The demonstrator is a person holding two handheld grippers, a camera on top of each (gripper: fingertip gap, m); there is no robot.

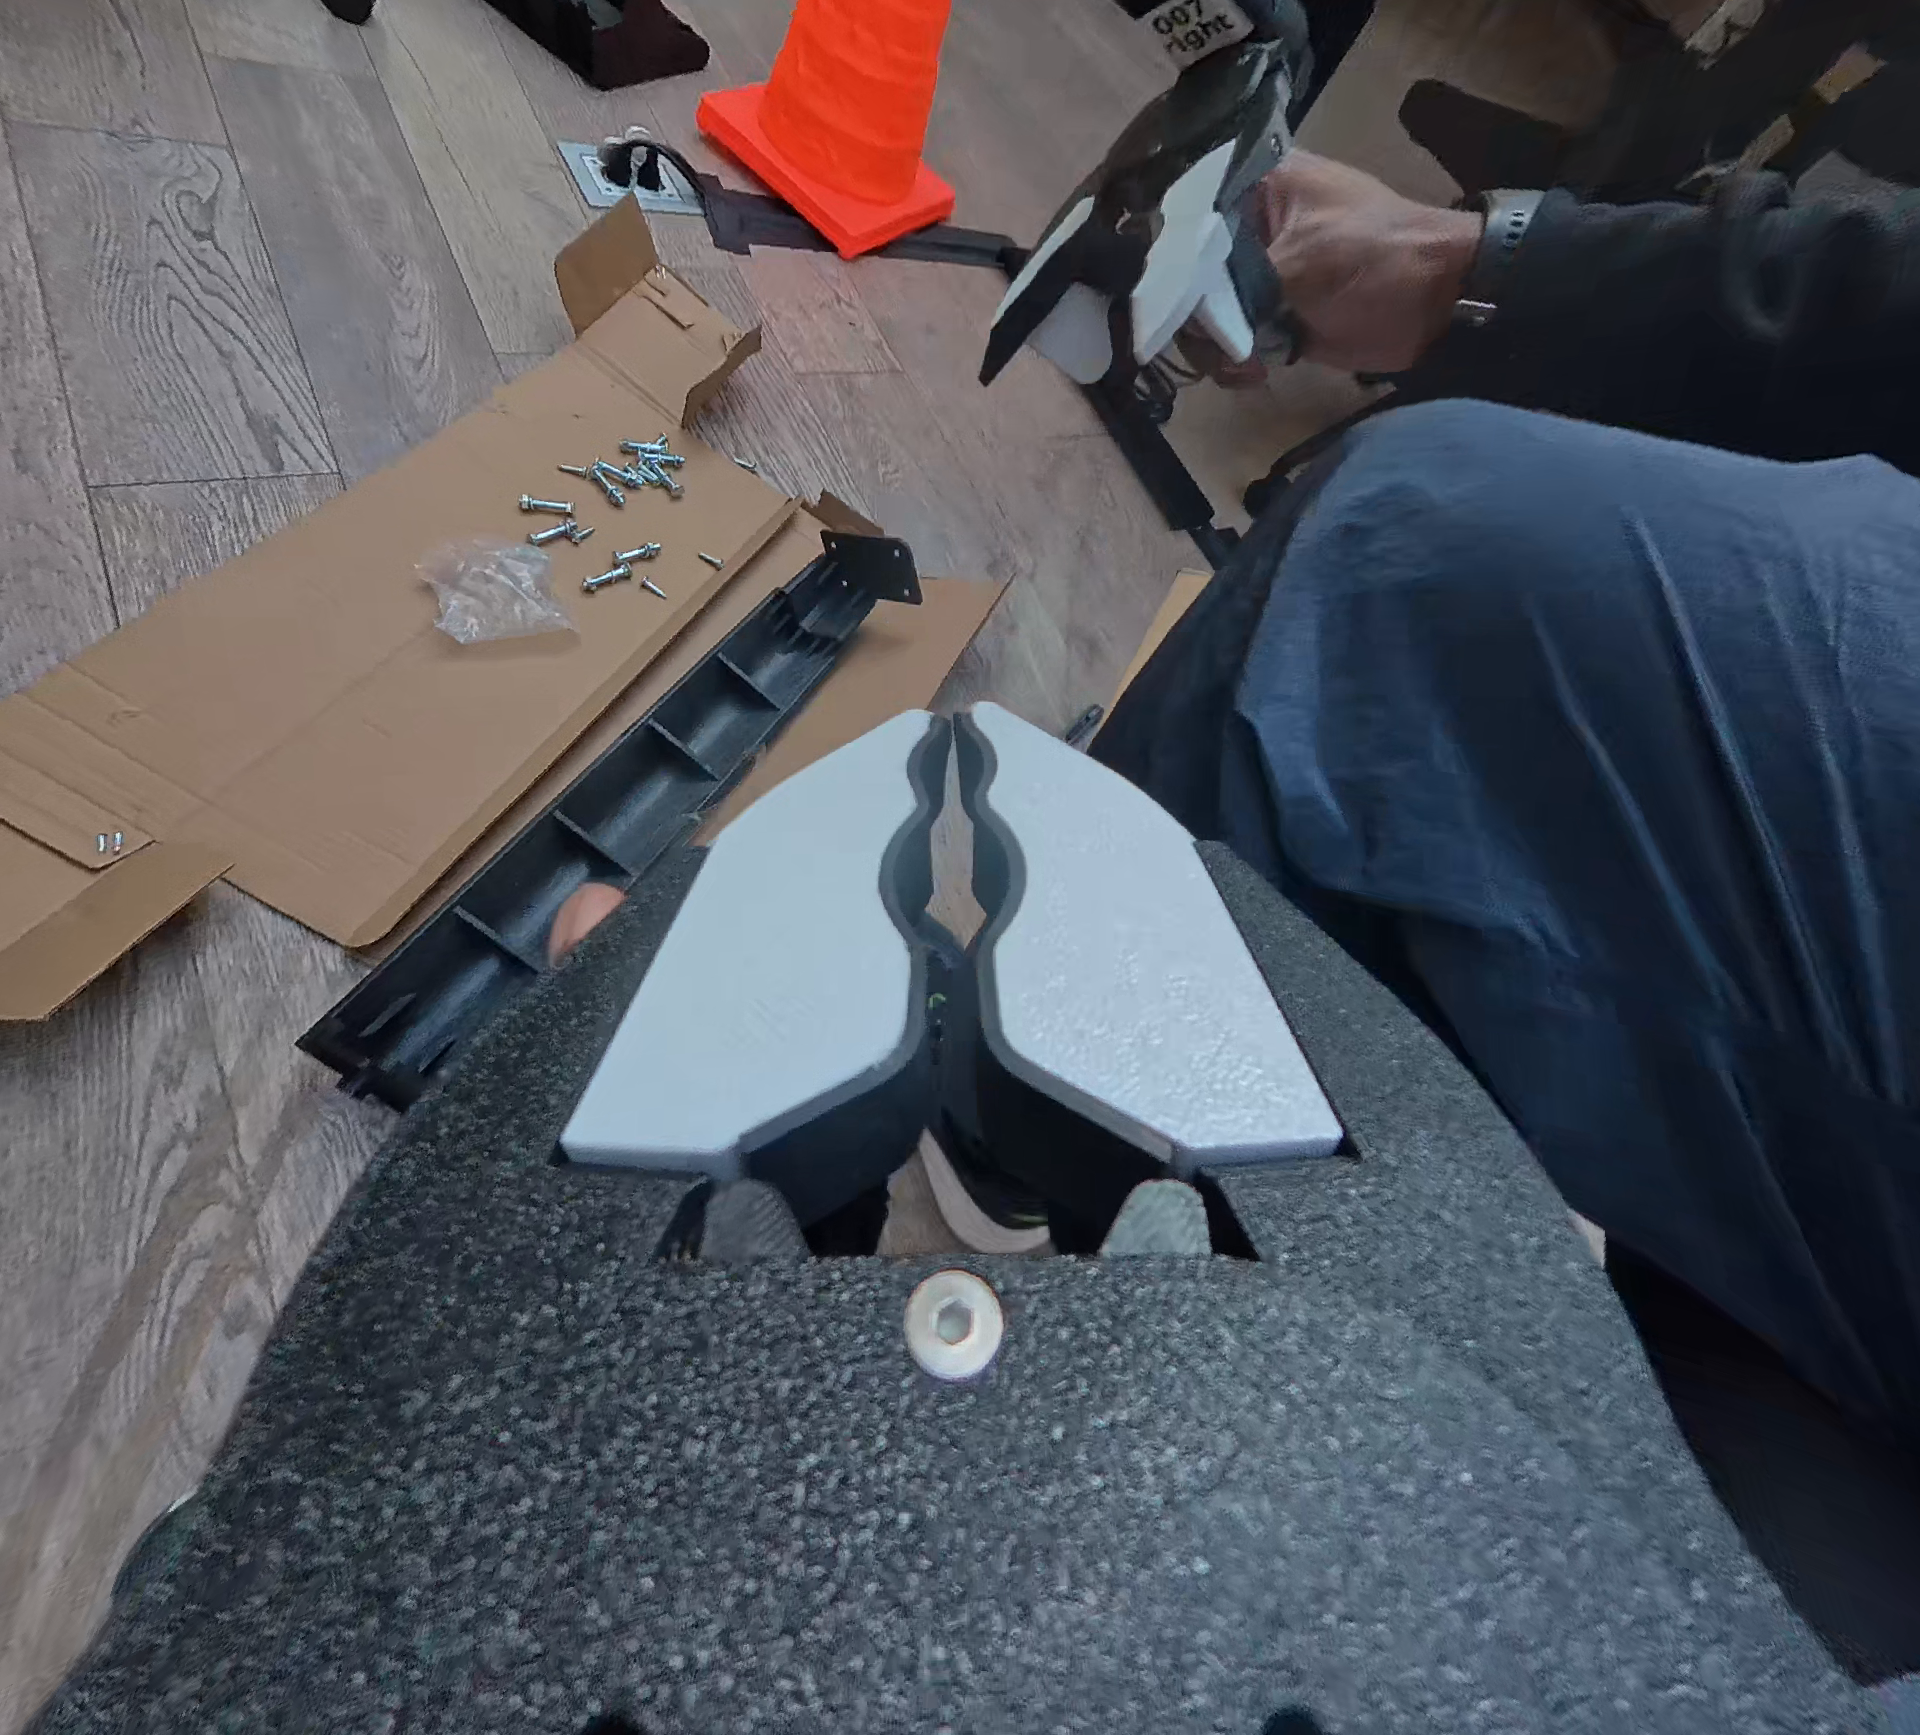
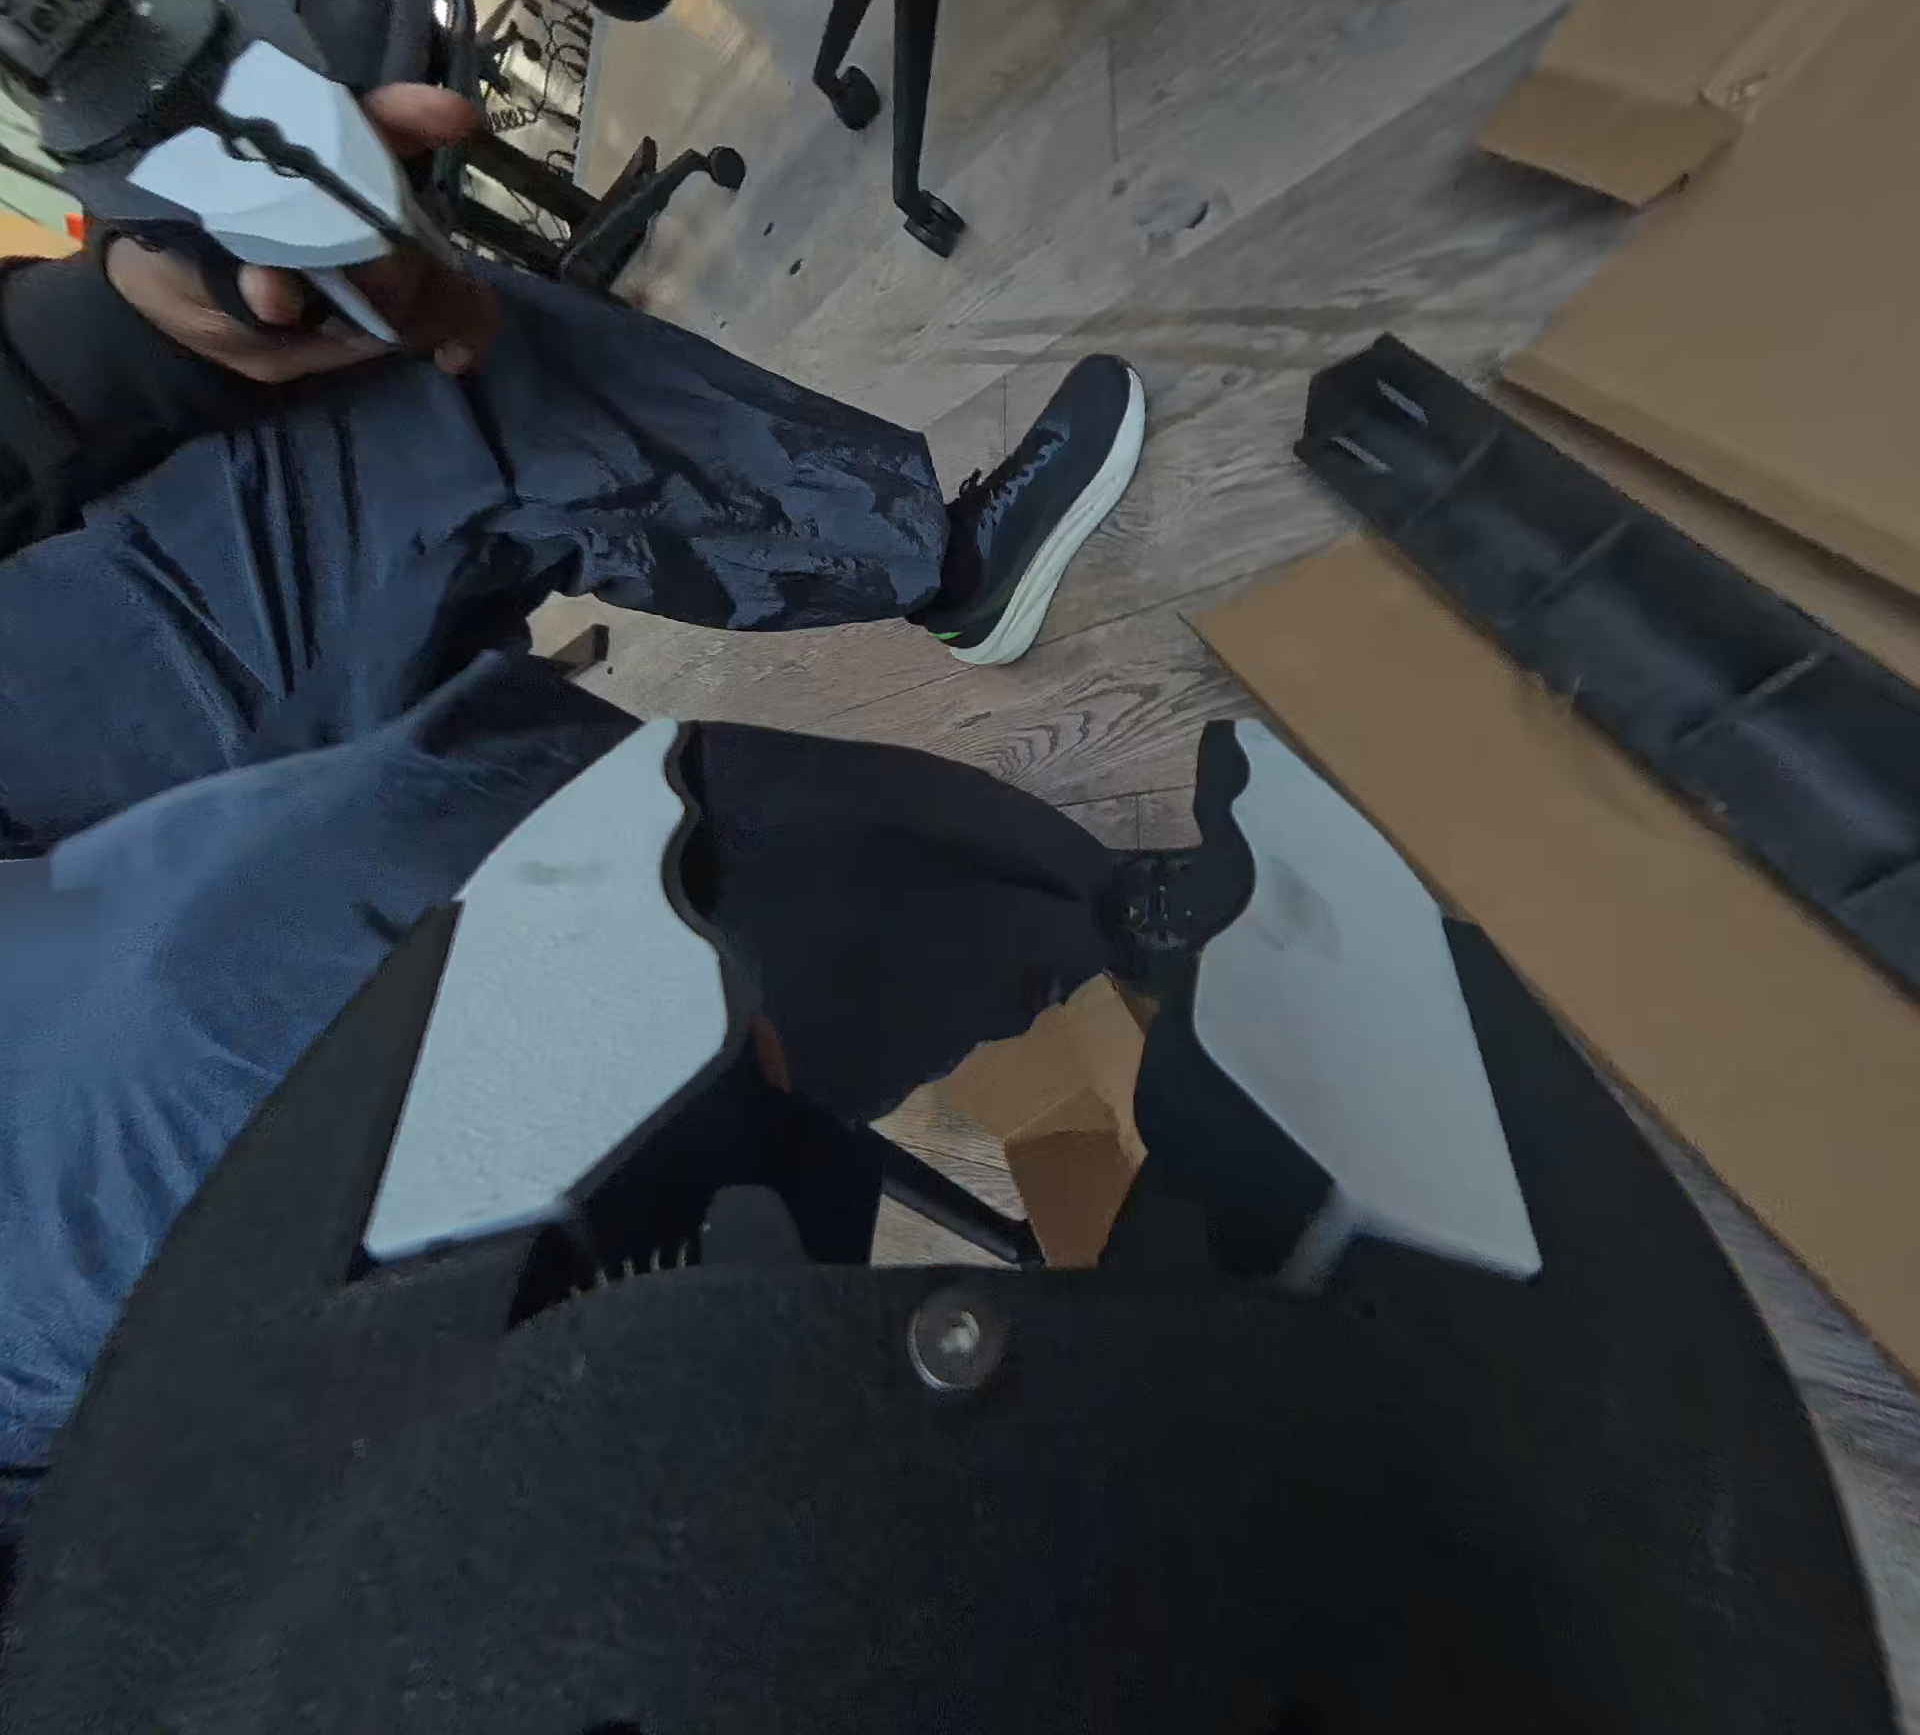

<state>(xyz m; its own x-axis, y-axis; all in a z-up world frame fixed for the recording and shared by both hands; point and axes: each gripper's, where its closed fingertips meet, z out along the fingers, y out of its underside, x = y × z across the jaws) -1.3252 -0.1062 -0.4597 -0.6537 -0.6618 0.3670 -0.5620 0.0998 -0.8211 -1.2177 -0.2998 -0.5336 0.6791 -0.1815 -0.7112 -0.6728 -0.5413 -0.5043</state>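
While the left tongs point(image 1: 953, 721) are pinched bare, the right tongs point(image 2: 951, 750) gape wide over the floor point(image 2: 1039, 709).

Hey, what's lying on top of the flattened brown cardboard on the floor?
Loose silver screws, a crumpled clear plastic bag and a long black ribbed plastic part. The left tool covers that part's near end.

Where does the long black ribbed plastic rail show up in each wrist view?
Left wrist view: long black ribbed rail lies diagonally left of centre, on the flattened cardboard.
Right wrist view: it runs diagonally along the right edge, between cardboard sheets.
Shared landmark: the person's dark blue trouser leg.
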